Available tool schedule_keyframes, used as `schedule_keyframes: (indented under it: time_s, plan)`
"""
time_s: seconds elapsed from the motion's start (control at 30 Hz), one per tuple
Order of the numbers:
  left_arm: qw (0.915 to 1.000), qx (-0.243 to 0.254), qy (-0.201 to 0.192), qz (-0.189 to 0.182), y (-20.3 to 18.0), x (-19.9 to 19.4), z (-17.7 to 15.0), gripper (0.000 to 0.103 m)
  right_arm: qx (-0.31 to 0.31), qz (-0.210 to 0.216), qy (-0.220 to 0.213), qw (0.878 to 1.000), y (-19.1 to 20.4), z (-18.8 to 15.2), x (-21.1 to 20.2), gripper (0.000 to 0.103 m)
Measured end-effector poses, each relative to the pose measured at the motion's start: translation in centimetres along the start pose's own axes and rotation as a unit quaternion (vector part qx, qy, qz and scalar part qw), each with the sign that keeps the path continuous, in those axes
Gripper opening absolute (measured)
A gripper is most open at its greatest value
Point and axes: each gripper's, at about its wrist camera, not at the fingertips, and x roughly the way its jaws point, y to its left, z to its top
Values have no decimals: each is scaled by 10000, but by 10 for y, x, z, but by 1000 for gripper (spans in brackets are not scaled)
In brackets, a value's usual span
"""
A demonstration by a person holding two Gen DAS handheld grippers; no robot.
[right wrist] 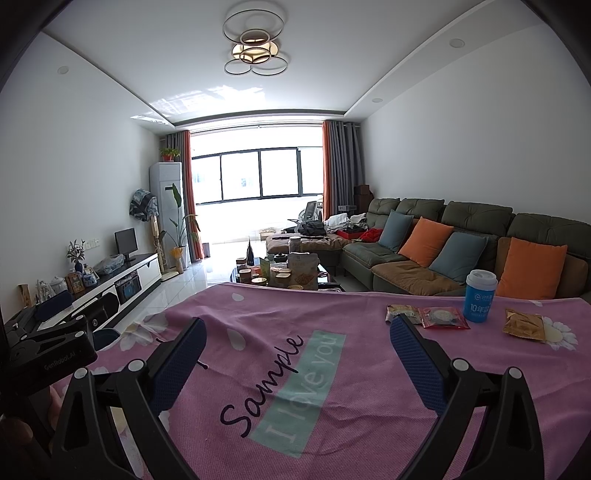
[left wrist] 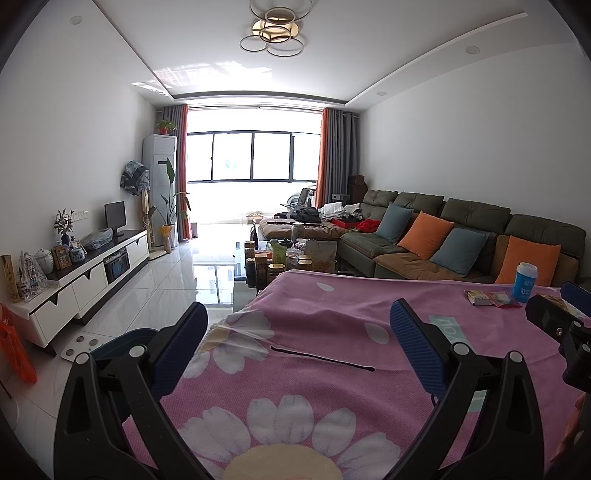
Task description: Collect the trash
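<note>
Left tongs (left wrist: 295,332): spread wide, holding nothing, above the near left of the desk (left wrist: 332,314).
Right tongs (right wrist: 297,341): spread wide, empty, over the cloth's lettering.
Trash: three wrappers at the far right of the desk; tan (right wrist: 400,314) touching red (right wrist: 443,317), gold (right wrist: 524,325) apart at right.
Cup (right wrist: 479,297): blue, upright, between the red and gold wrappers.

White walls, glossy tiled floor (left wrist: 166,291), bright window (left wrist: 251,157), grey-orange curtains (right wrist: 334,166), green sofa (right wrist: 461,236), ring ceiling lamp (left wrist: 275,29).
</note>
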Motion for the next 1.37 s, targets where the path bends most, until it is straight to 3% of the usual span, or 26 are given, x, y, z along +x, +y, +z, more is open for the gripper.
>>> schedule_keyframes:
  time_s: [0.87,1.07,1.17,1.37]
  plan:
    - [10000,31,4,-28,-3,0,-1,97,-1,4,-11,10000,1,0,0,96]
    - [9997,82,132,-189,-7,0,0,97,22,35,-38,10000,1,3,-1,96]
    - [9988,113,369,-291,-12,8,1,97,19,48,-9,10000,-1,4,-4,96]
    - [9855,311,1508,-709,-30,61,-1,97,248,-69,575,9980,-34,4,4,96]
